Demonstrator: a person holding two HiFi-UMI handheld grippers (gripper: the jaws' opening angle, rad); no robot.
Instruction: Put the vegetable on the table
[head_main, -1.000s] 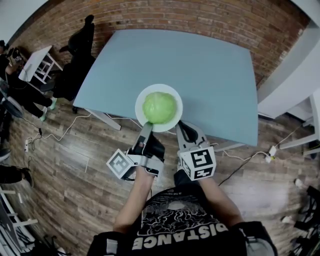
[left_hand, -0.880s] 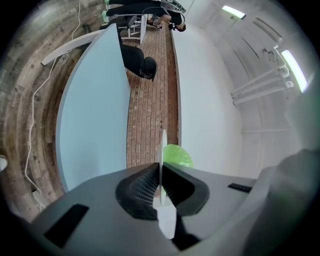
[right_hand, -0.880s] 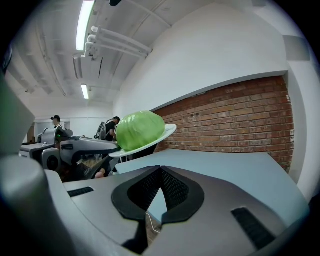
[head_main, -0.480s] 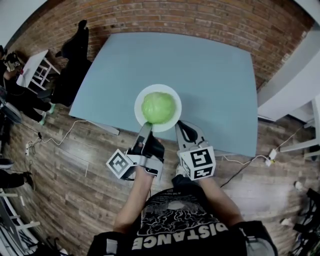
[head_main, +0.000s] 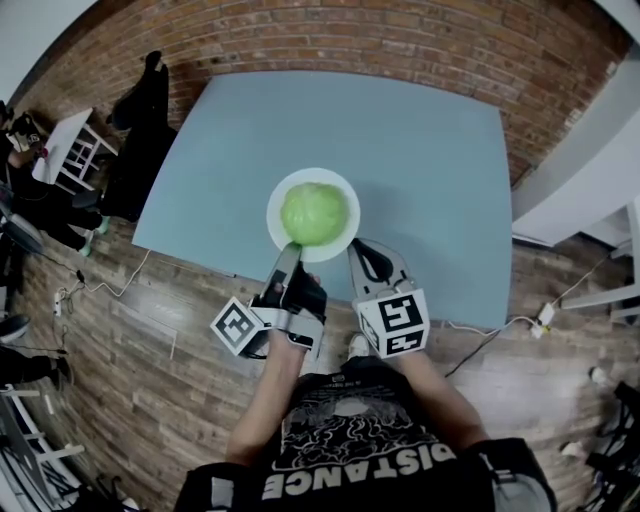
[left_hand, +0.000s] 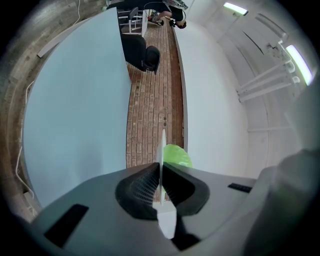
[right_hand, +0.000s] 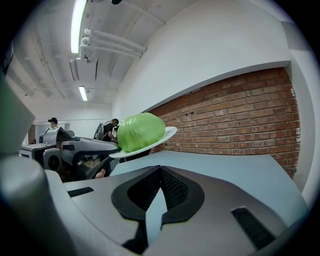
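Note:
A round green cabbage (head_main: 314, 212) rests on a white plate (head_main: 278, 217). My left gripper (head_main: 291, 250) is shut on the plate's near rim and holds it tilted above the blue table (head_main: 430, 170). In the left gripper view the plate (left_hand: 162, 150) stands edge-on between the jaws, with the cabbage (left_hand: 177, 156) just behind it. My right gripper (head_main: 358, 250) is shut on nothing, just right of the plate. The right gripper view shows the cabbage (right_hand: 141, 131) and plate (right_hand: 168, 133) raised over the table (right_hand: 235, 170), beyond its closed jaws (right_hand: 160, 171).
A brick wall (head_main: 400, 45) runs behind the table. Black chairs and bags (head_main: 140, 140) and a small white table (head_main: 62, 140) stand at the left. Cables (head_main: 110, 290) lie on the wood floor. White furniture (head_main: 590, 190) is at the right.
Both grippers and the plate with the cabbage have moved forward, so the plate now hangs further in over the table's near edge. Neither gripper's hold has changed.

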